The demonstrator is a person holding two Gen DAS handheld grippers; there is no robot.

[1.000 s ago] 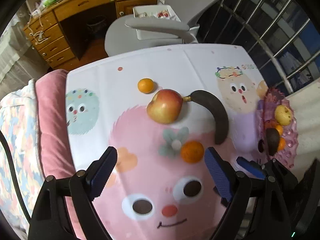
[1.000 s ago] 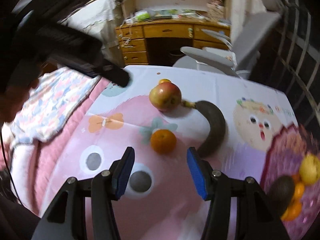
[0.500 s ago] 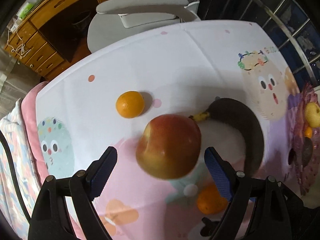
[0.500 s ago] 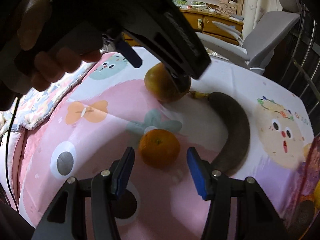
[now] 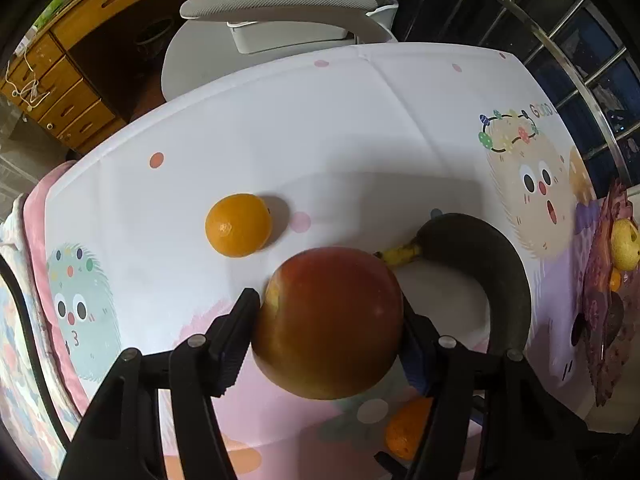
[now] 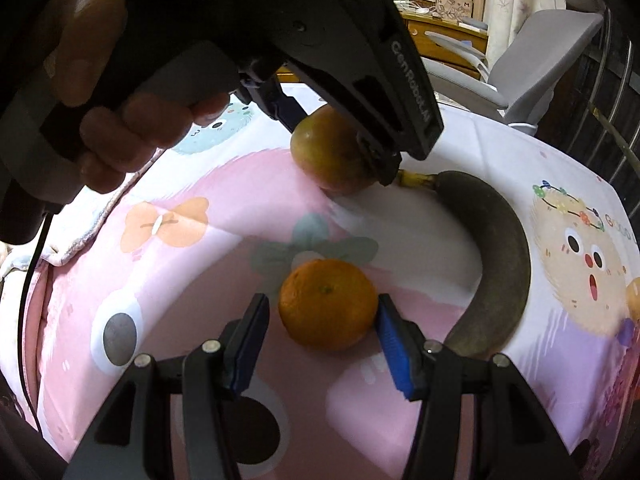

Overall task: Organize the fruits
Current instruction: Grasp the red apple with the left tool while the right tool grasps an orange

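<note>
A red-yellow apple (image 5: 328,320) sits on the cartoon-print tablecloth (image 5: 320,128). My left gripper (image 5: 326,304) straddles it from above, jaws closing, both pads against its sides. In the right wrist view the same gripper (image 6: 340,144) and the hand (image 6: 120,120) holding it loom over the apple (image 6: 328,152). A tangerine (image 6: 324,292) lies between the fingers of my right gripper (image 6: 322,312), whose jaws are closing; the right pad touches it and the left pad stands slightly off. A blackened banana (image 5: 492,264) curves right of the apple. A second tangerine (image 5: 238,224) lies farther back.
A purple plate (image 5: 600,320) holding a yellow pear and other fruit sits at the table's right edge. Beyond the far edge are a grey office chair (image 5: 280,4) and a wooden desk (image 5: 80,60). A metal railing (image 5: 580,40) runs at the right. Pink bedding (image 5: 36,220) borders the left.
My left gripper came down over the apple and its jaws narrowed onto it. My right gripper sank toward the near tangerine, which now lies between its fingers.
</note>
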